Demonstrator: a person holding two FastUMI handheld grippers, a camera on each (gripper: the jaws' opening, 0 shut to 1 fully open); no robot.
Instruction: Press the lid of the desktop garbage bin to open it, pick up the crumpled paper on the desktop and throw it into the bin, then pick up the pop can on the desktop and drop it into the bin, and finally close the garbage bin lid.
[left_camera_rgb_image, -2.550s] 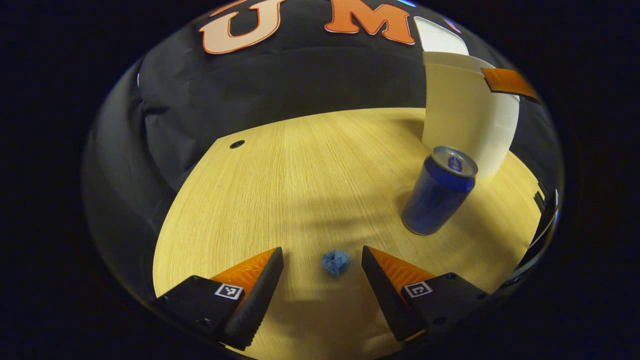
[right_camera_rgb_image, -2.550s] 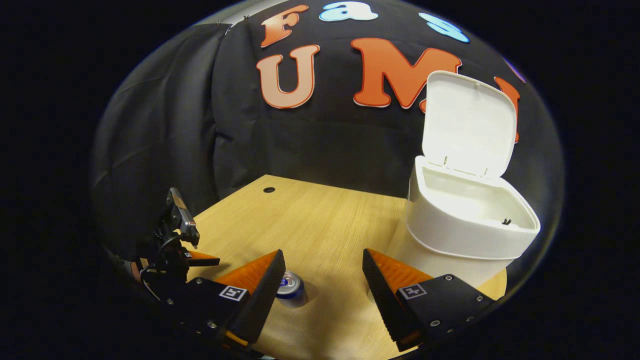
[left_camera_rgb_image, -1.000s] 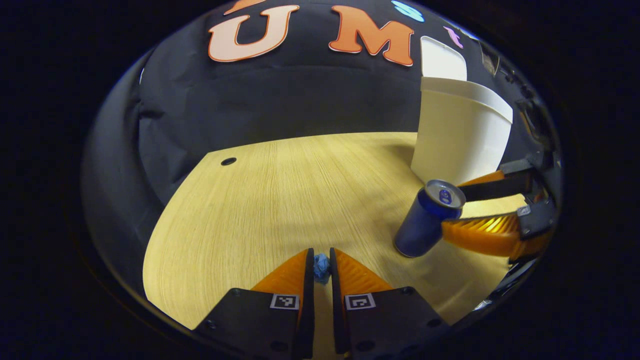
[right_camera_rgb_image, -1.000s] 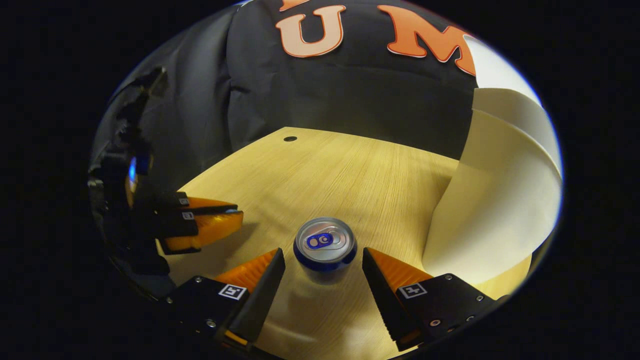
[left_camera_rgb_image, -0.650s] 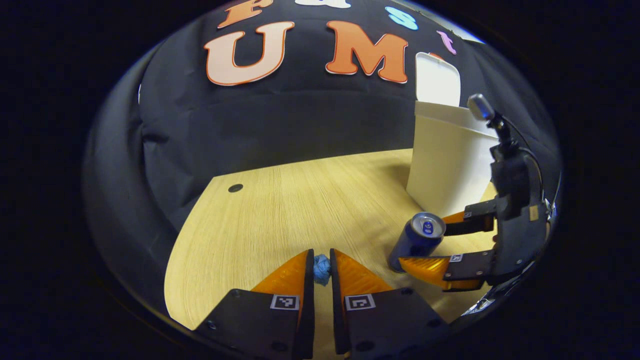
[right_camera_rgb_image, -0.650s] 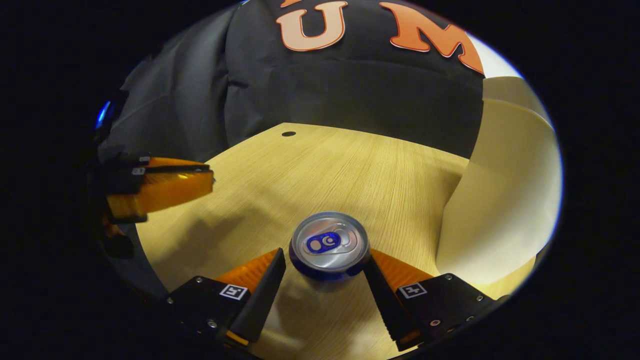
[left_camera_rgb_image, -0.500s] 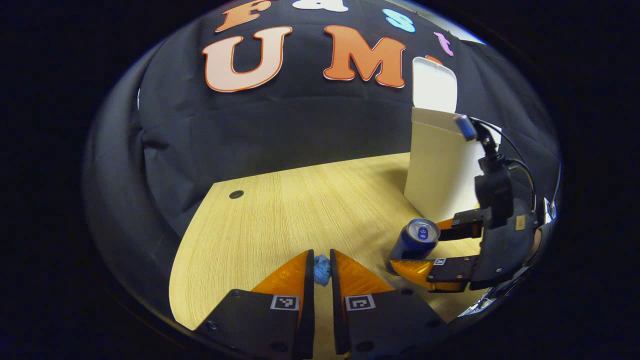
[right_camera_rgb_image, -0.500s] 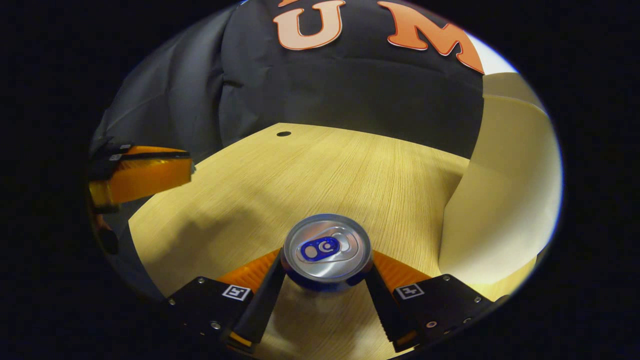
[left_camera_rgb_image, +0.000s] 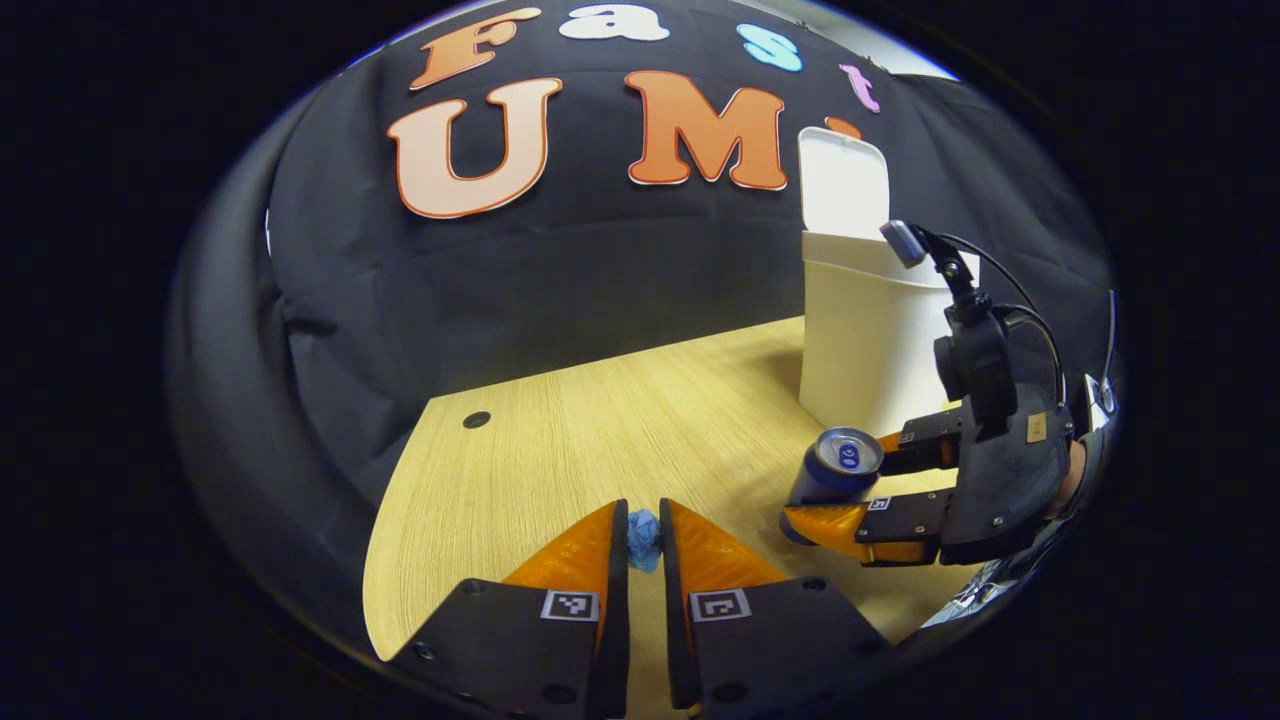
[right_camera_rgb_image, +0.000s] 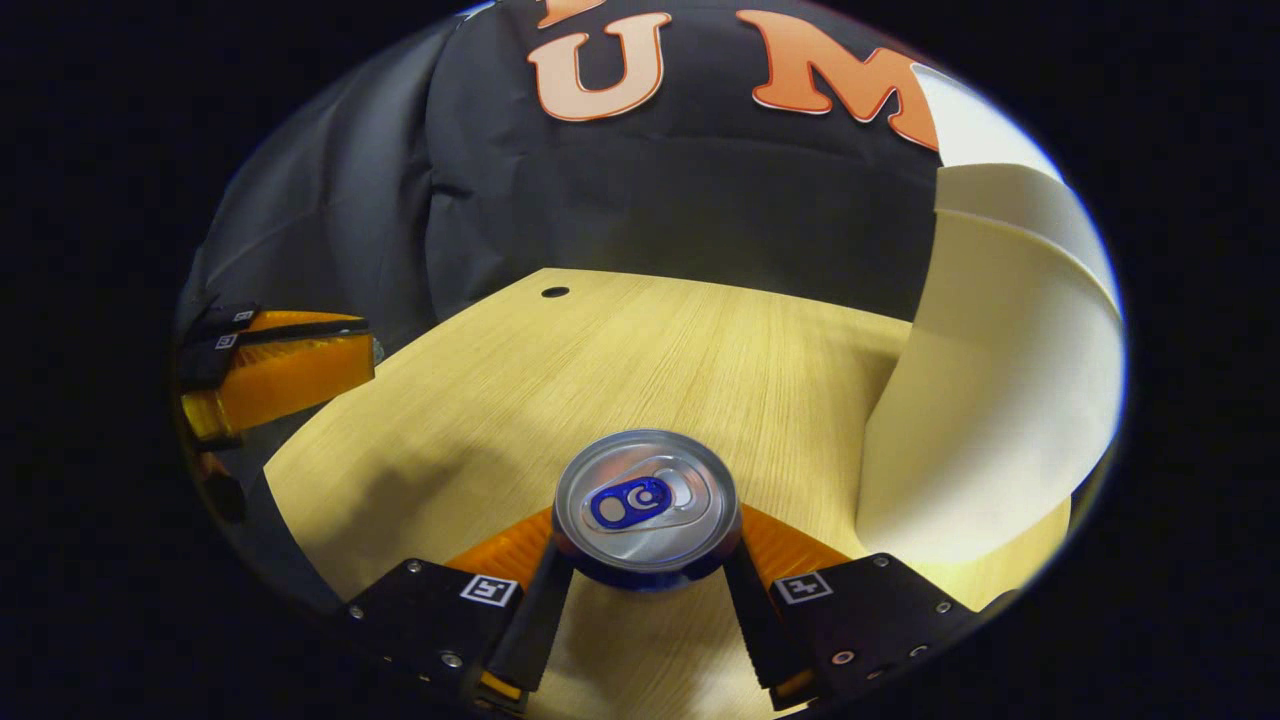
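In the left gripper view my left gripper (left_camera_rgb_image: 643, 530) is shut on the small blue crumpled paper (left_camera_rgb_image: 643, 534), held above the wooden desk (left_camera_rgb_image: 560, 440). In the right gripper view my right gripper (right_camera_rgb_image: 647, 560) is shut on the blue pop can (right_camera_rgb_image: 646, 505), whose silver top faces the camera. The can (left_camera_rgb_image: 835, 468) and the right gripper (left_camera_rgb_image: 850, 490) also show at the right of the left gripper view. The white bin (left_camera_rgb_image: 860, 330) stands behind them with its lid (left_camera_rgb_image: 843, 185) raised; its wall (right_camera_rgb_image: 990, 400) rises close on the right of the right gripper view. The left gripper (right_camera_rgb_image: 290, 365) hangs at the far left there.
A round cable hole (left_camera_rgb_image: 477, 420) sits near the desk's far left corner, also seen as a hole (right_camera_rgb_image: 553, 292) in the right gripper view. Black cloth closes the back and left sides. Bare desk lies between the two grippers.
The left gripper shut on the paper and lifted it off the desk. The right gripper came down around the can and shut on it, and the can now seems slightly raised.
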